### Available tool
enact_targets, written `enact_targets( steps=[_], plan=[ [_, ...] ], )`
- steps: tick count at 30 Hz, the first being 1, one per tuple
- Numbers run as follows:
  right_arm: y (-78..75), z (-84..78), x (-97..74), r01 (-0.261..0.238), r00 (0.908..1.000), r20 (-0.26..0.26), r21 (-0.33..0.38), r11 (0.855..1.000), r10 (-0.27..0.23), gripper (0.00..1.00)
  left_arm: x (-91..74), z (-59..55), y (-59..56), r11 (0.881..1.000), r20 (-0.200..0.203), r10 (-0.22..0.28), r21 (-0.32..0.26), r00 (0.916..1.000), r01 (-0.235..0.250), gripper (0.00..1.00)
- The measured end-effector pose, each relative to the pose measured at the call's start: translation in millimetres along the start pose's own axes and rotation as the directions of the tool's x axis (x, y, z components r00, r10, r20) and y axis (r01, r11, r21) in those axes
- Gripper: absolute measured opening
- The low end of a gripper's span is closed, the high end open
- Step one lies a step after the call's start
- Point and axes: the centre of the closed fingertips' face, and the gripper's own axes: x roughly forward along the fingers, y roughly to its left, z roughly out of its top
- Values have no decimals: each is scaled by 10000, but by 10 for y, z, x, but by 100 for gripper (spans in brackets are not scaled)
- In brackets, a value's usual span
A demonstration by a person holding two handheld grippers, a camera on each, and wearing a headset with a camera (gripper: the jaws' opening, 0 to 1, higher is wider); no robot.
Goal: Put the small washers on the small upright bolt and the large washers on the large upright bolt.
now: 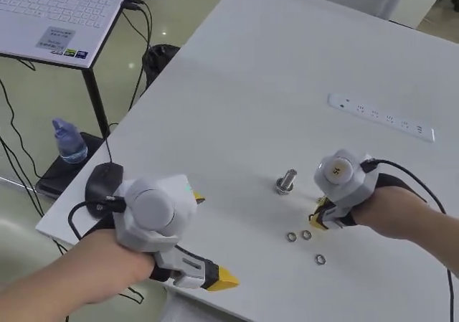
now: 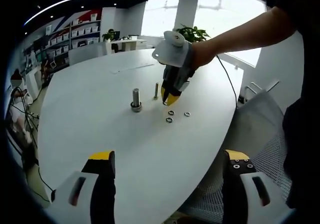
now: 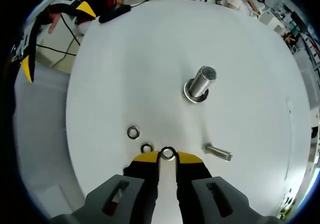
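Note:
The large upright bolt (image 1: 286, 182) (image 2: 136, 100) (image 3: 200, 84) stands mid-table. The thin small bolt (image 2: 156, 90) (image 3: 218, 151) is close beside my right gripper (image 1: 319, 222) (image 2: 169, 100) (image 3: 168, 156). That gripper's yellow tips are down near the tabletop and shut on a small washer (image 3: 168, 153). Three more washers lie loose on the table: two side by side (image 1: 292, 237) (image 1: 306, 234) (image 3: 133, 132) (image 3: 146, 147) and one nearer the front edge (image 1: 320, 259) (image 2: 187, 114). My left gripper (image 1: 213, 239) (image 2: 170, 156) hovers open and empty at the table's near corner.
A white power strip (image 1: 380, 117) lies at the far right of the table (image 1: 237, 100). A black mouse (image 1: 104, 178) sits by the left edge. Off the table to the left are a laptop (image 1: 57, 13) on a stand and a bottle (image 1: 69, 139).

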Motion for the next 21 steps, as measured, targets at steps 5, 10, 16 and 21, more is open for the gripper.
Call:
enact_targets(
  steps=[5,10,16,21],
  plan=[
    [-34,-107,-76,55,10000,57,193,9998,-56,12,32,52,4,9999,26,44,139,10000,-44,92],
    [-99,-202,-129,145,9998,100,380,9992,-149,12,51,89,27,9996,109,184,190,9998,-186,97],
    [-185,-238,-192,260,9993,255,657,9975,-277,12,59,17,48,9996,-139,290,-60,9995,-291,100],
    [-297,-224,-237,398,9985,351,762,9963,-426,12,41,15,46,9992,-66,373,-115,9993,-374,100]
  ],
)
